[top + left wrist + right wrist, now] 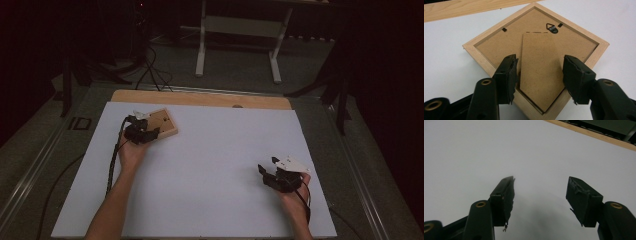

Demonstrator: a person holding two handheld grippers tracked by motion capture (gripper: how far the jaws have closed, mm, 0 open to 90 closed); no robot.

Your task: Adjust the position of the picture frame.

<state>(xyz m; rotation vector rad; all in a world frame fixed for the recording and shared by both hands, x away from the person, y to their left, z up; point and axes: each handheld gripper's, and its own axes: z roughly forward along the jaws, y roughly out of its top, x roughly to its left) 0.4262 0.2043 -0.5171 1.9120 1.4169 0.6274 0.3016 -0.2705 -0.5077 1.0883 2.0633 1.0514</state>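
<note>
A light wooden picture frame (164,122) lies face down at the far left of the white sheet (215,160). In the left gripper view its brown backing (496,47) faces up, with a small black hanger (552,27) and a folded-flat stand flap (541,75). My left gripper (540,62) hovers over the frame's near corner, its jaws standing on either side of the flap and close to its edges; I see no pressing. In the high view the left gripper (152,133) sits at the frame's near edge. My right gripper (264,172) rests at the near right, open over bare sheet (541,180).
The table's wooden edge (200,99) runs along the far side of the sheet. Beyond it are a dark floor with cables (150,70) and a white desk stand (240,30). A cable trails from each gripper along the forearm.
</note>
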